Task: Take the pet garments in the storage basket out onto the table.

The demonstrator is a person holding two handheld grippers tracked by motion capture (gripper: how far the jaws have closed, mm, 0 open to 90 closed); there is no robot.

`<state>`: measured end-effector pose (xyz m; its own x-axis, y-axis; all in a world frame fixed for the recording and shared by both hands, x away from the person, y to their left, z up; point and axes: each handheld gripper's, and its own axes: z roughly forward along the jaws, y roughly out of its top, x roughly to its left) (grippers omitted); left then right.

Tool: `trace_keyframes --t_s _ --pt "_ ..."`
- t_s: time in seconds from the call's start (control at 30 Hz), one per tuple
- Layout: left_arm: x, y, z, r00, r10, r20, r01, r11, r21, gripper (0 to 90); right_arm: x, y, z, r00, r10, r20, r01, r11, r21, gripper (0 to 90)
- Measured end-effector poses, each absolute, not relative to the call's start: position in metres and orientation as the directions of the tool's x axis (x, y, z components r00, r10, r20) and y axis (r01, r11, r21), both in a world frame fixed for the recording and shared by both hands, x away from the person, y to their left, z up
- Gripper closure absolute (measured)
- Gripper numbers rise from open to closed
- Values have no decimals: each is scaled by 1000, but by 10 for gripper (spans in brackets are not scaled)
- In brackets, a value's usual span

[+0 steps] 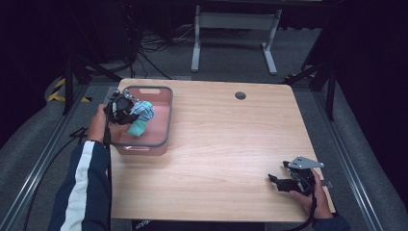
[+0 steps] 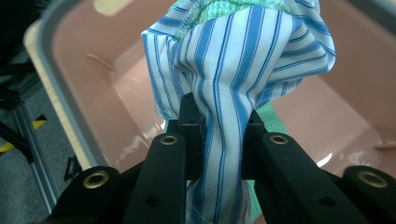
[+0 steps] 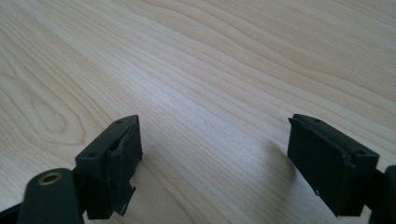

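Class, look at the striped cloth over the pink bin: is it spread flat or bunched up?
Bunched. The striped cloth gathers into a narrow neck pinched between the left tongs, above the bin.

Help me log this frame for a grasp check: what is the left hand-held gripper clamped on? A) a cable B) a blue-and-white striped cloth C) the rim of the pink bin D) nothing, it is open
B: the left hand-held gripper has its jaws shut on the striped cloth, held above the pink bin.
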<state>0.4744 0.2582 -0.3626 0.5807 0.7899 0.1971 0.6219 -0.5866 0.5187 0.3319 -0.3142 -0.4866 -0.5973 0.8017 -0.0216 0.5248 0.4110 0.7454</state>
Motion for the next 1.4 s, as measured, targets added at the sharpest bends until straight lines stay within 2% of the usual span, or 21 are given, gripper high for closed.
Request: trace_keyframes --t_s 0.27,0.67,0.8,1.4 --pt "462 257 -349 588 789 177 572 -561 599 778 332 -314 -486 -598 801 -21 526 412 744 183" --pt "444 242 -329 629 751 202 495 -587 641 778 332 -315 -486 -598 801 -20 527 412 743 183" --pt "436 238 -318 635 747 198 457 -570 683 778 332 -314 -486 -598 801 -20 527 411 744 183" --pt "417 201 -301 703 672 232 353 -613 707 778 332 -314 -487 -597 802 -23 524 412 745 182"
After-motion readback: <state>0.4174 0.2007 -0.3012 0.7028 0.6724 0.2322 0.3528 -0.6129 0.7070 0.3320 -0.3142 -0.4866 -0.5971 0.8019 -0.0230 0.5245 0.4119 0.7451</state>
